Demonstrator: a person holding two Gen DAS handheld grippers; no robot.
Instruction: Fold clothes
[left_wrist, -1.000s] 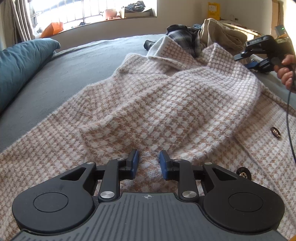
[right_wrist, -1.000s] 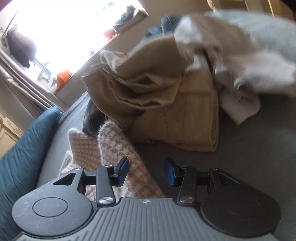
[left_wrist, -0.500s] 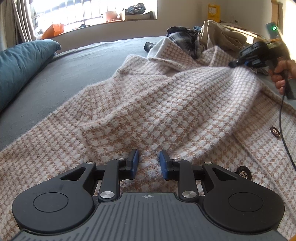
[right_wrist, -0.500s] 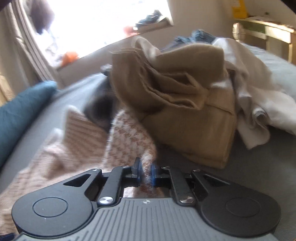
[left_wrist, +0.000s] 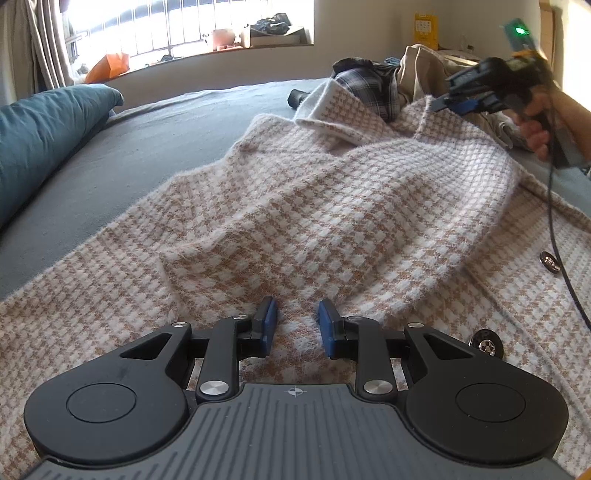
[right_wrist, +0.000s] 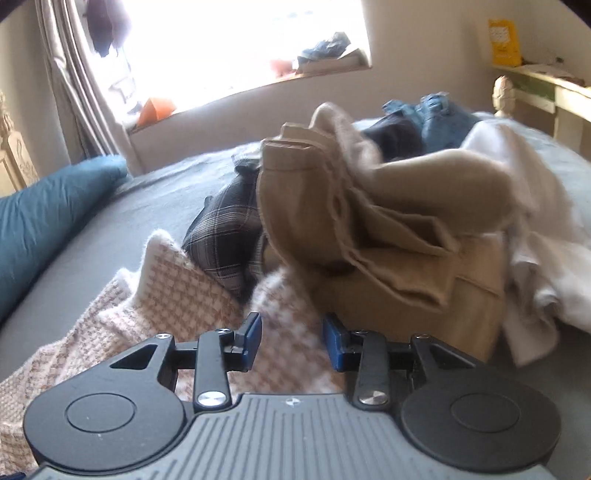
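On the grey bed, the checked coat lies spread and rumpled across the near half, not yet folded, while the pile of other clothes waits at the far right, so the task looks barely begun. The left gripper rests low on the coat's near part, jaws parted with cloth lying between them but not pinched. The right gripper, at the coat's far right edge beside the pile, has just been opening its jaws; cloth lies between them, released.
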